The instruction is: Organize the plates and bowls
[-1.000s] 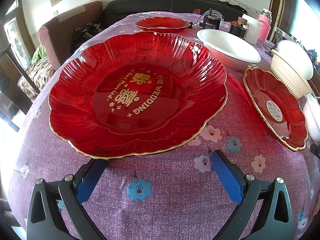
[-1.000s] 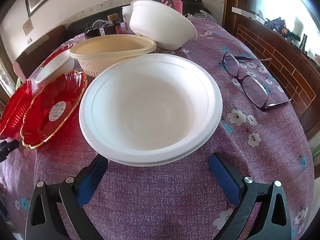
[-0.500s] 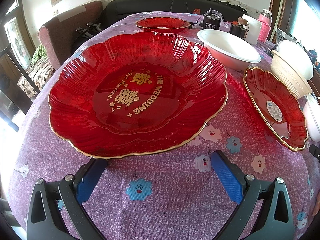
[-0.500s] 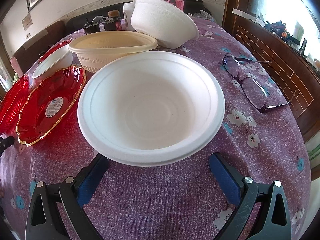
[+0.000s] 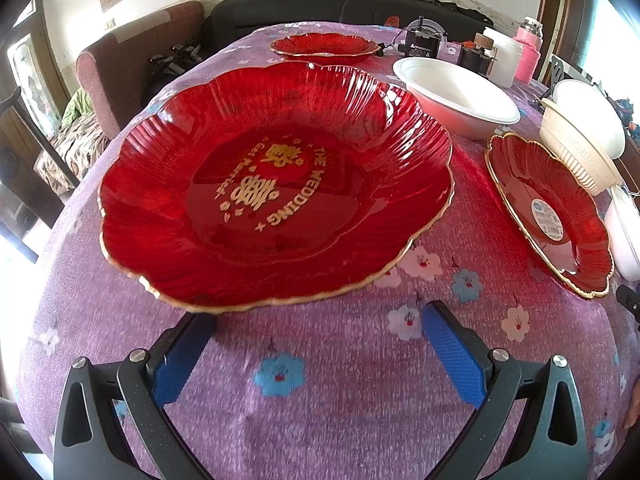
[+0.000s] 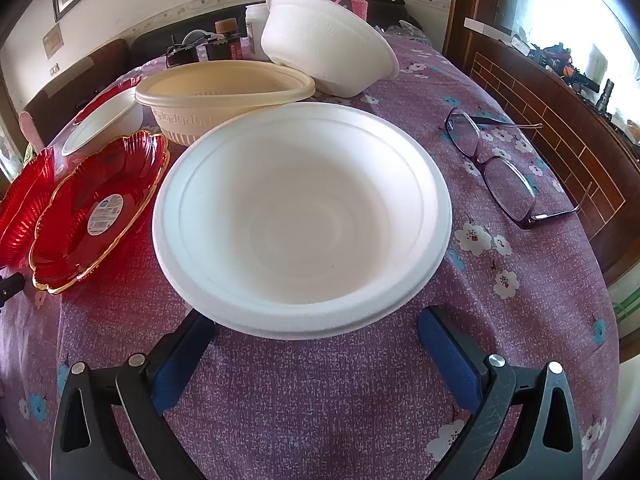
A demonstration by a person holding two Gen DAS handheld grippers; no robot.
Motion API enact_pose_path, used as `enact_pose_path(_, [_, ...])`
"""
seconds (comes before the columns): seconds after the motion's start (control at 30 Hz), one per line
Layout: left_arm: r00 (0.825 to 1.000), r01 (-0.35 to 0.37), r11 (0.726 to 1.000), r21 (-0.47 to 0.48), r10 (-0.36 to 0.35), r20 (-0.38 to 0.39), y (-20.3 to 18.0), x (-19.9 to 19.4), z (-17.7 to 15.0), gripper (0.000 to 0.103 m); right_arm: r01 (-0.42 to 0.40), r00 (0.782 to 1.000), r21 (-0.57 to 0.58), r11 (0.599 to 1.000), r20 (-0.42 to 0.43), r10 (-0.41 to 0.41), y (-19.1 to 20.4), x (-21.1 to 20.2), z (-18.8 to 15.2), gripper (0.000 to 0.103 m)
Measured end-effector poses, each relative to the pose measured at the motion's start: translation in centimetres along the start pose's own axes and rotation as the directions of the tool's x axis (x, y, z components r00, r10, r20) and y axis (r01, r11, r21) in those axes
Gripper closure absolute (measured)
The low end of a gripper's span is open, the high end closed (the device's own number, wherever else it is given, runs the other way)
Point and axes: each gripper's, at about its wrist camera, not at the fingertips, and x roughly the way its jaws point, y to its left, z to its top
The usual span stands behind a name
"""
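A large red plate with gold lettering lies on the purple flowered tablecloth, just beyond my open, empty left gripper. A smaller red plate lies to its right, another red plate at the far end, and a white bowl behind. In the right wrist view a white foam bowl sits just ahead of my open, empty right gripper. Behind it stand a cream bowl and a tilted white foam bowl leaning on it.
A pair of glasses lies right of the foam bowl. Jars, a black device and a pink bottle crowd the far end. A sofa and armchair stand beyond the table; a wooden rail runs along the right.
Both grippers have shifted slightly toward their dishes; the right view has drifted a little rightward. Nothing was taken hold of or moved.
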Motion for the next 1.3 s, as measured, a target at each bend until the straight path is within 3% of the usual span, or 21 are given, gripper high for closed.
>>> enact_pose_path(0.07, [1.000, 0.003, 1.000, -0.011, -0.002, 0.027, -0.1, -1.1, -0.4, 0.000, 0.000, 1.000, 0.000, 1.000, 0.000, 0.000, 0.0, 0.0, 0.0, 0.000])
enact_pose_path(0.17, [0.998, 0.063, 0.998, -0.029, -0.063, -0.001, 0.1, -1.6, -1.8, 0.000, 0.000, 1.000, 0.000, 1.000, 0.000, 0.000, 0.0, 0.0, 0.0, 0.000])
enact_pose_path(0.33, [0.995, 0.073, 0.997, 0.000, -0.073, 0.069, 0.4, -3.2, -3.0, 0.000, 0.001, 1.000, -0.001, 1.000, 0.000, -0.001, 0.1, 0.0, 0.0, 0.000])
enact_pose_path(0.73, [0.987, 0.090, 0.996, -0.008, -0.089, 0.131, 2.8, -4.8, -5.3, 0.000, 0.010, 1.000, 0.005, 1.000, -0.001, -0.010, -0.1, -0.1, -0.1, 0.001])
enact_pose_path(0.93, [0.975, 0.140, 0.990, -0.015, -0.135, 0.175, 3.5, -5.5, -5.7, 0.000, 0.016, 0.999, 0.019, 1.000, -0.037, -0.015, -0.3, -0.9, -0.4, 0.001])
enact_pose_path(1.17, [0.971, 0.174, 0.984, -0.036, -0.165, 0.175, 4.0, -5.4, -5.7, 0.000, -0.041, 0.995, 0.018, 0.999, 0.087, 0.039, 0.5, -5.3, -0.2, 0.001])
enact_pose_path(1.3, [0.971, 0.164, 0.986, -0.028, -0.157, 0.180, 3.7, -5.5, -5.7, 0.000, -0.163, 0.970, -0.003, 0.987, 0.184, 0.160, 1.9, -7.9, 0.5, 0.000])
